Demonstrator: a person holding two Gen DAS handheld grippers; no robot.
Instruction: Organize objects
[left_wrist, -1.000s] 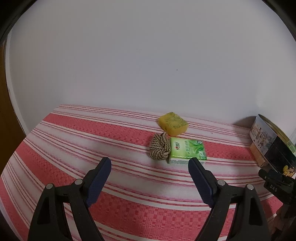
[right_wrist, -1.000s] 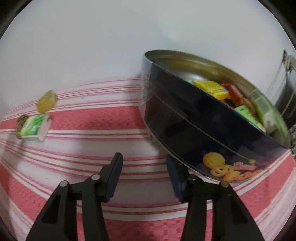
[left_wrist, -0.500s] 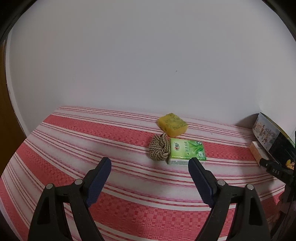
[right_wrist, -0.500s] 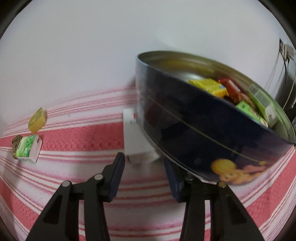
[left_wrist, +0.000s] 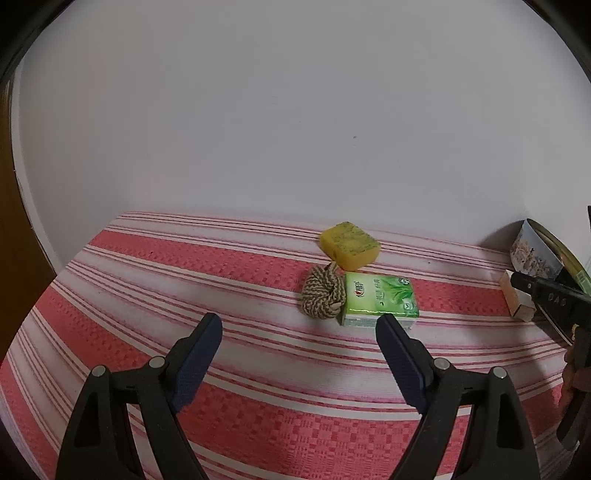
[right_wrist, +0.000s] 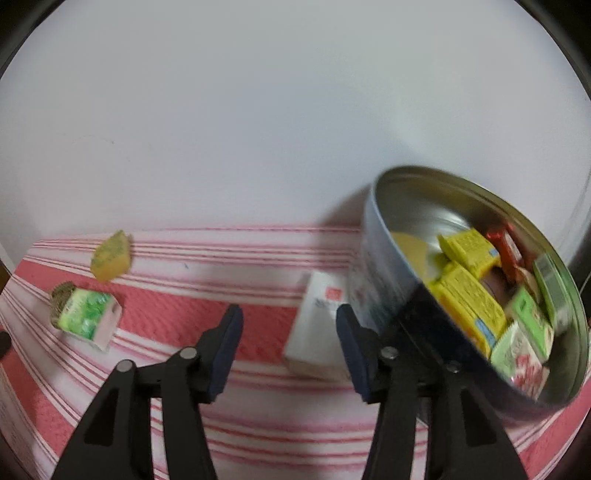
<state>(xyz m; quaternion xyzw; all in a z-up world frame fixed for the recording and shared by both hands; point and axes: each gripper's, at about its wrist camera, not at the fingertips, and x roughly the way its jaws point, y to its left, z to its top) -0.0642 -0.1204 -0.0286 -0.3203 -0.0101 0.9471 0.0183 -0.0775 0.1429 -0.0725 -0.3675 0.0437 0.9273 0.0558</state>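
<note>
On the red-and-white striped cloth (left_wrist: 184, 266) a yellow sponge (left_wrist: 350, 250), a coil of rope (left_wrist: 323, 297) and a green tissue pack (left_wrist: 380, 299) lie close together. My left gripper (left_wrist: 297, 332) hovers open just short of them, holding nothing. In the right wrist view the same sponge (right_wrist: 110, 254), coil (right_wrist: 61, 295) and green pack (right_wrist: 88, 321) sit far left. My right gripper (right_wrist: 288, 321) is opening its jaws. A white box (right_wrist: 317, 325) lies on the cloth just beyond them, untouched by the pads. The round tin (right_wrist: 373, 236) stands to its right.
The tin holds several yellow, green and red packets (right_wrist: 469, 295). A white wall closes off the back of the table. In the left wrist view the tin (left_wrist: 535, 251), the white box (left_wrist: 517, 301) and a person's hand (left_wrist: 570, 373) are at the far right.
The right gripper has drawn back and leftward from the tin and its jaws have widened. The white box has come into view beside the tin. The left gripper has stayed put.
</note>
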